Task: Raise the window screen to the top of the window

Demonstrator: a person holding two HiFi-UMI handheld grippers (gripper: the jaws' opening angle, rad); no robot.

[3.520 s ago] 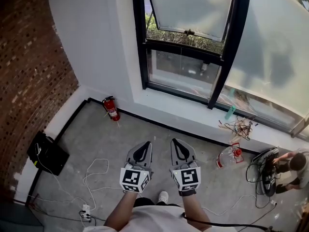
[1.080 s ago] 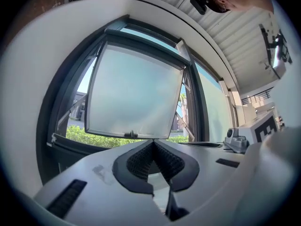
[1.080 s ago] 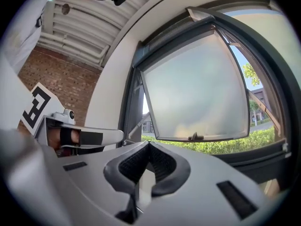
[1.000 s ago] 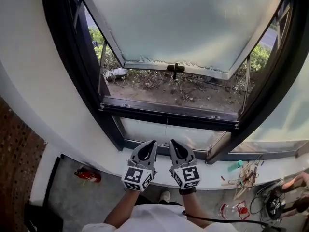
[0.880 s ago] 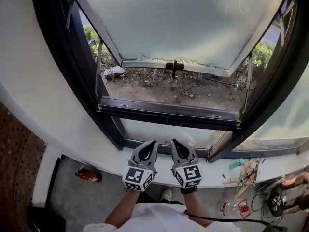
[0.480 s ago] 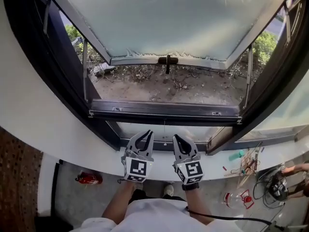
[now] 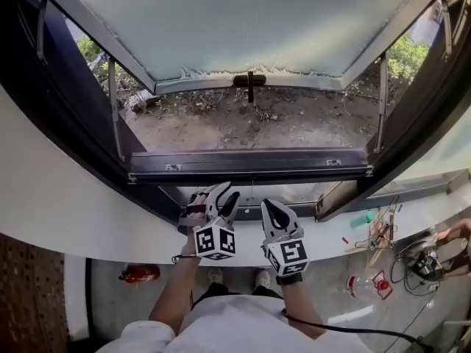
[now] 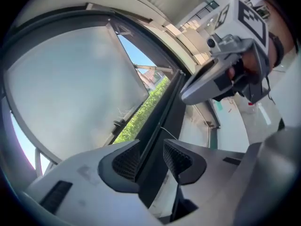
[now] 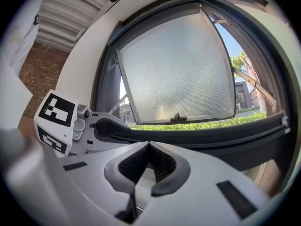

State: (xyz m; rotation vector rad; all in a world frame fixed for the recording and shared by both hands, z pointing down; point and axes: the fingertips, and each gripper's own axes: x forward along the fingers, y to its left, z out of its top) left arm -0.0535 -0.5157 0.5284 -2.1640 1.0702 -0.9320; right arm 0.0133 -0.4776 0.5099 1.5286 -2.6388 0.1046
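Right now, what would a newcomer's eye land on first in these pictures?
The big frosted window panel, swung outward over bare ground, fills the top of the head view. Below it hover two grippers: the left gripper tipped sideways, its jaws having just been opening and gripping nothing, and the right gripper shut. A red fire extinguisher lies on the floor, lower left.

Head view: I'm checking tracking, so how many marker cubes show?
2. The left cube is on the left gripper, whose tongs have just been opening, empty; the right cube is on the shut right gripper beside it. None looks hidden.
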